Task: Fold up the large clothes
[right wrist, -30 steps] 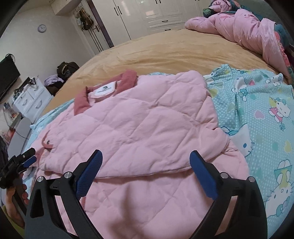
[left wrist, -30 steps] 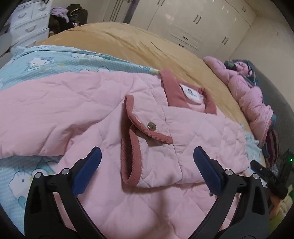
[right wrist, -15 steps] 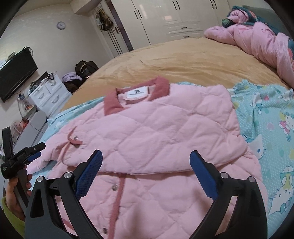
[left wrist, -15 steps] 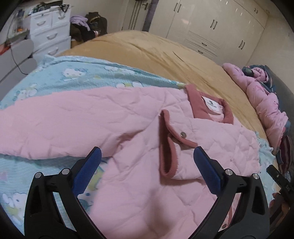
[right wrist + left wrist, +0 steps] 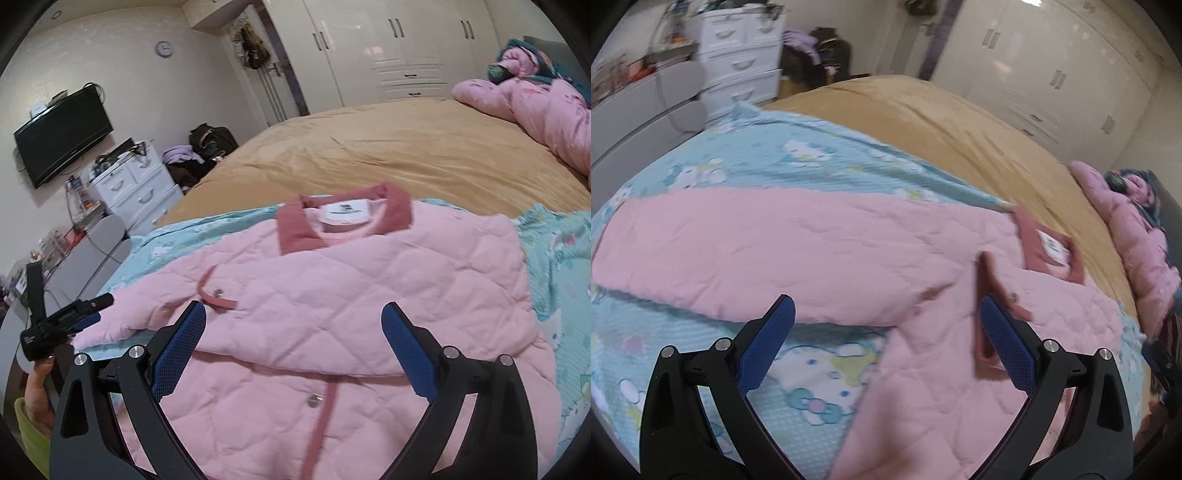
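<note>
A: Pink quilted jacket point(image 5: 369, 291) lies flat on a light-blue cartoon-print sheet point(image 5: 768, 173), which is spread over the tan bedspread point(image 5: 424, 155). Darker pink collar point(image 5: 343, 218) with a white label faces the far end of the bed.

B: Sleeves?

A: One sleeve point(image 5: 424, 280) is folded across the chest, with the snap placket point(image 5: 321, 410) showing below it. Other sleeve point(image 5: 757, 254) is stretched out sideways across the sheet in the left wrist view. Its cuff point(image 5: 216, 295), dark pink trim with a snap, lies on the jacket front.

B: Left gripper?

A: Left gripper point(image 5: 886, 347) is spread wide with nothing between the blue pads. It hangs over the spot where the outstretched sleeve meets the jacket body; whether it touches the cloth, can't tell. That frame is motion-blurred. From the right wrist view the same tool point(image 5: 62, 325) sits off the left edge of the jacket, gripped by a hand point(image 5: 37, 391) with a yellow-green sleeve.

B: Right one?

A: Right gripper point(image 5: 295, 350) is also fully apart and holds nothing. It's above the lower front of the jacket, near the edge of the folded sleeve.

B: Background?

A: Rumpled pink quilt point(image 5: 546, 118) at the far right of the bed, white wardrobes point(image 5: 369, 48), white drawer unit point(image 5: 136, 188), wall TV point(image 5: 62, 136), round clock point(image 5: 163, 48), dark bag point(image 5: 212, 138) on the floor.
</note>
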The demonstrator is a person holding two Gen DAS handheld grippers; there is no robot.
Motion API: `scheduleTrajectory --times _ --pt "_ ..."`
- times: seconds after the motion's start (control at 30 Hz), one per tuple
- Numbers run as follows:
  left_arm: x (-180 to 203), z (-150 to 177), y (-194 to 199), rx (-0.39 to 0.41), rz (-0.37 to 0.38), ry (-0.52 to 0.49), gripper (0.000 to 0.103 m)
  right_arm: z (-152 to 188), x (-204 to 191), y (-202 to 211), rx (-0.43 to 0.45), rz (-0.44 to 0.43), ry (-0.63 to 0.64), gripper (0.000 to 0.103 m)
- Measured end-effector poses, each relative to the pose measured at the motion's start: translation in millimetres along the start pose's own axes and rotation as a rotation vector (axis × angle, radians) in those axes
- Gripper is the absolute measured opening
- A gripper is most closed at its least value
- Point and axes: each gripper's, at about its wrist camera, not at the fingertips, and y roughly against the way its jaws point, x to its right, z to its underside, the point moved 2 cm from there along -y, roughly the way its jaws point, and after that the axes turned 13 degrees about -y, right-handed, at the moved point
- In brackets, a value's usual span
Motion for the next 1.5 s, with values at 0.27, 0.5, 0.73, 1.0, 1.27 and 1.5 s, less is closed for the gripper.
scheduleTrajectory --times 0.27,0.5,0.73,1.0,1.27,1.5 --pt "-37.2 2.7 8.3 0.018 -0.014 0.107 0.094 4.3 -56.7 -20.1 -0.036 -0.069 0.092 0.095" --pt "-71.9 9.2 6.3 0.002 -0.055 0.216 0.094 15.6 -107.1 -47.9 -0.092 -0.118 0.184 0.095" --pt "-109.5 17.4 8.0 0.005 -0.098 0.313 0.094 36.7 -151.6 -78.6 -0.167 -0.168 0.248 0.095" --pt "-147.6 30.1 -1.2 -0.036 -0.135 0.404 0.094 66.5 -193.1 -105.3 -0.257 -0.209 0.314 0.095" --pt "-179.6 44.6 -9.3 -0.061 -0.169 0.493 0.094 87.5 -219.2 -131.4 -0.345 -0.222 0.372 0.095" --pt "-213.4 63.2 -30.7 -0.02 -0.131 0.679 0.094 98.9 -224.3 -144.9 -0.38 -0.235 0.375 0.095"
